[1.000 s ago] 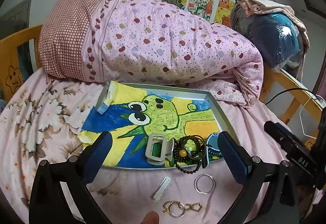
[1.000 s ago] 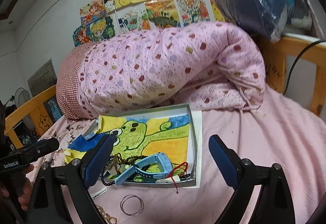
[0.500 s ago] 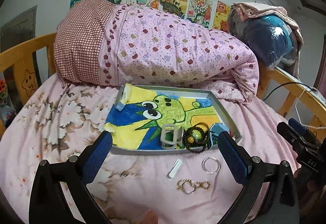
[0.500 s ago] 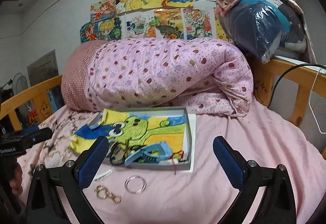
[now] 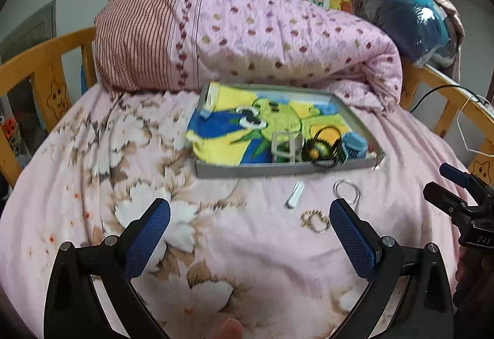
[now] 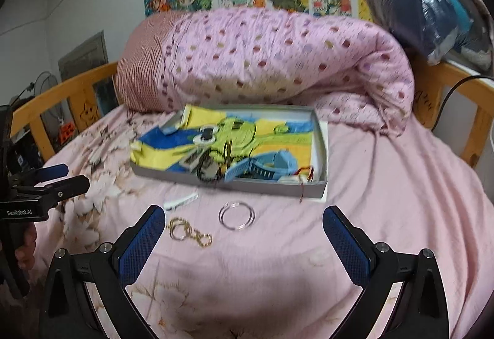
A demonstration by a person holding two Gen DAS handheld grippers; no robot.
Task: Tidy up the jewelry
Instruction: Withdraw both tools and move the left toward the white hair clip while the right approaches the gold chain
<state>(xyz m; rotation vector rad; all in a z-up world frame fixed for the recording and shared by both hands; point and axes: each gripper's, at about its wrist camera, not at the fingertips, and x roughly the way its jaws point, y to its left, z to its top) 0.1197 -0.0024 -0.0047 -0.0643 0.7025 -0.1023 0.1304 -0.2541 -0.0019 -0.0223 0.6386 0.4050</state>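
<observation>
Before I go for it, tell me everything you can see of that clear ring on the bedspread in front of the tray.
The clear ring is a thin, see-through hoop, glassy or plastic by its look, possibly two hoops stacked; motion blur hides that. It lies flat on the pink bedspread, outside the grey tray and just in front of its near wall. The white clip lies to its left and the gold chain piece nearer the camera on the left. It touches only the bedspread. Neither claw holds it.
</observation>
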